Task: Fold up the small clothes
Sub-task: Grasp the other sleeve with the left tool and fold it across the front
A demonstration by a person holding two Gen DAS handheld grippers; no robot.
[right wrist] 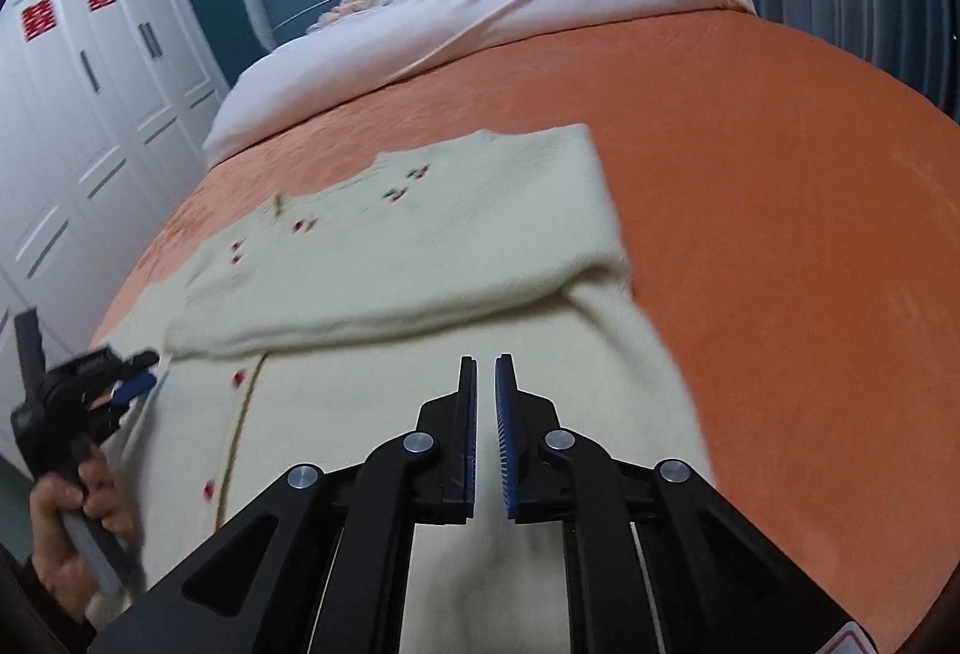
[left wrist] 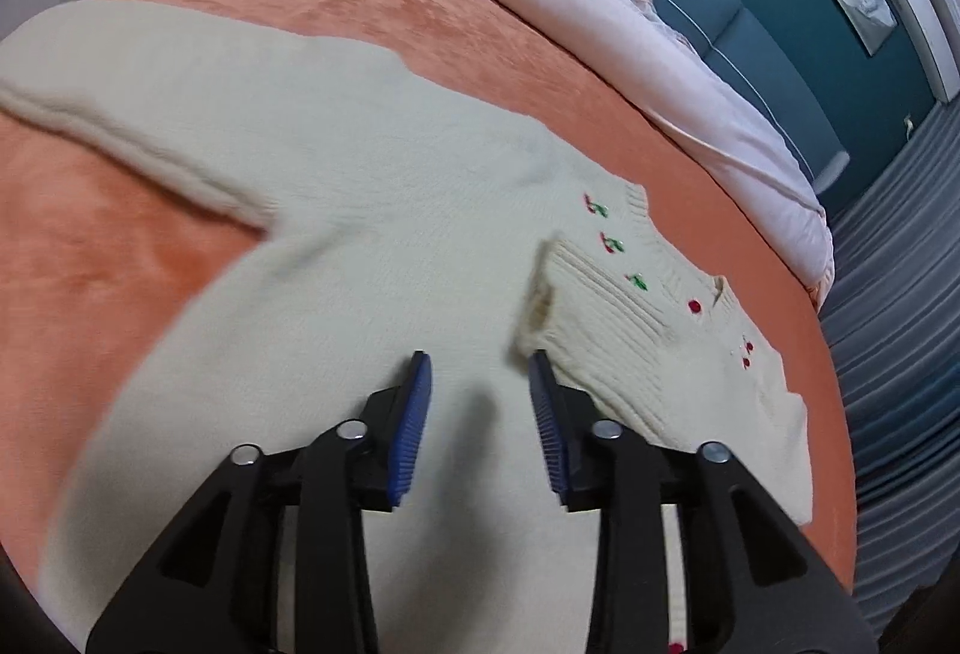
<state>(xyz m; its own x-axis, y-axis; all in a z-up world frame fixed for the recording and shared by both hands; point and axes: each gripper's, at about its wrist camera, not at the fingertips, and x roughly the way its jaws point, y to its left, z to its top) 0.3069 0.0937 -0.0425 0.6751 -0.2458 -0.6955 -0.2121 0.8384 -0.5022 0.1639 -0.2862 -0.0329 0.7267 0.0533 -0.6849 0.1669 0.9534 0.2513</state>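
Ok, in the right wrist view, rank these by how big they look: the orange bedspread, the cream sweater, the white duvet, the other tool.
1. Orange bedspread, the largest area.
2. Cream sweater; it lies nearer the camera, so its size is flattered.
3. White duvet, farther off, so likely bigger than it looks.
4. Left tool, the smallest, at the frame edge.

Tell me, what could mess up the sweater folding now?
The folded-over sleeve lies loose on the cream cherry sweater, so a nudge from the left tool might drag it askew. The right tool, nearly closed with nothing between its pads, may miss the knit. The other sleeve sprawls across the orange bedspread.
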